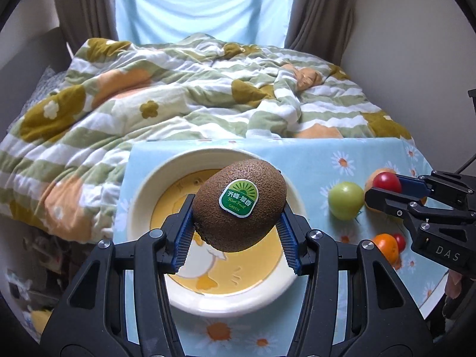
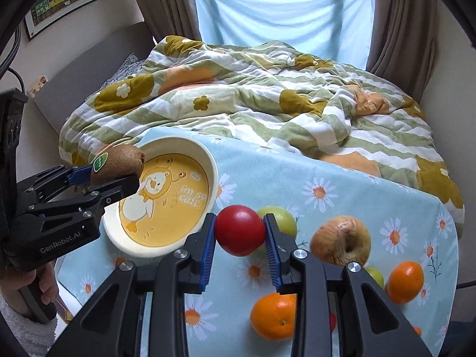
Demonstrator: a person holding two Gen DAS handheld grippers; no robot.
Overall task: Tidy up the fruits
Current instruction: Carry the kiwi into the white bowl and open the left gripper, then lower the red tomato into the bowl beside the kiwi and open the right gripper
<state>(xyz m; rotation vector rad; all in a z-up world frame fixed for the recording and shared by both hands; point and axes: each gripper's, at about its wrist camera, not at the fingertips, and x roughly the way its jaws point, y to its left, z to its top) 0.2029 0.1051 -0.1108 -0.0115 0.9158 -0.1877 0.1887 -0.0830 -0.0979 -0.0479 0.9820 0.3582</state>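
I count one kiwi, one bowl, one bagel, two oranges, two green fruits and two small red ones

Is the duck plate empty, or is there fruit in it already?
Empty. The duck plate shows its whole yellow picture with no fruit lying in it; the kiwi hangs above it, gripped by the left gripper.
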